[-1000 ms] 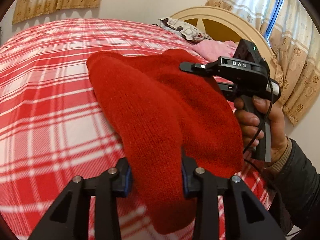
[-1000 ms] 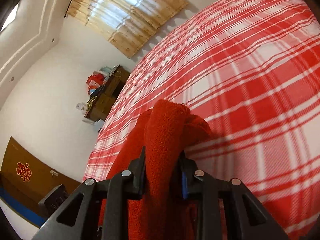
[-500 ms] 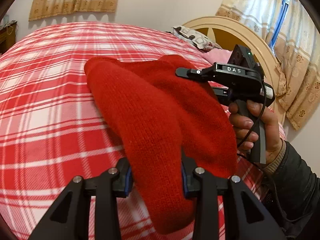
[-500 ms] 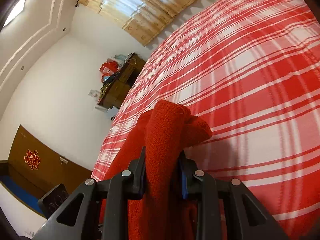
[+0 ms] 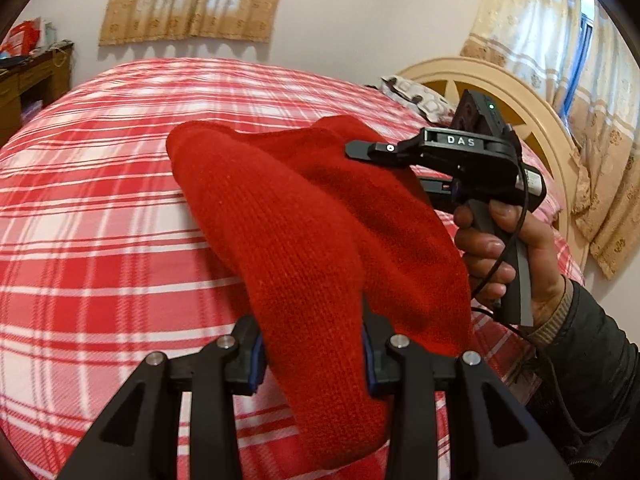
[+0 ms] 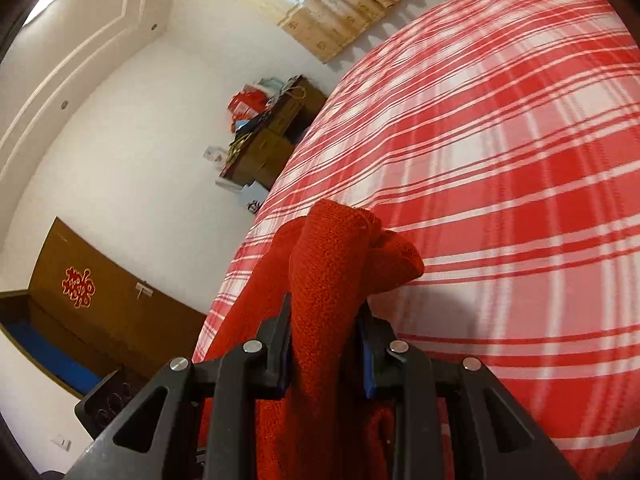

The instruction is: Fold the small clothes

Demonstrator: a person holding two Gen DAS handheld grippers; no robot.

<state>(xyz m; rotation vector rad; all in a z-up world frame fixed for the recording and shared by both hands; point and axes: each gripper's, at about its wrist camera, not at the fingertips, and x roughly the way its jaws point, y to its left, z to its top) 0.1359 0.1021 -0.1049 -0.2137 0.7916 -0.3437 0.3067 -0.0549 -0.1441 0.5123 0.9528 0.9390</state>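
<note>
- Left wrist view: a bed (image 5: 100, 216) under a red and white plaid cover fills most of the frame, with a cream curved headboard (image 5: 516, 96) at its far end.
- Curtains (image 5: 192, 0) hang on the far wall; a wooden dresser (image 6: 276, 140) piled with bags stands beside the bed.
- A red knitted garment (image 5: 304, 232) hangs bunched above the bed cover, stretched between the two grippers.
- The left gripper (image 5: 312, 360) has its fingers pinching one thick fold of the garment.
- The right gripper (image 6: 326, 344) has its fingers clamped on another bunched part of it.
- A hand (image 5: 508, 256) in a dark sleeve grips the right gripper's handle.
</note>
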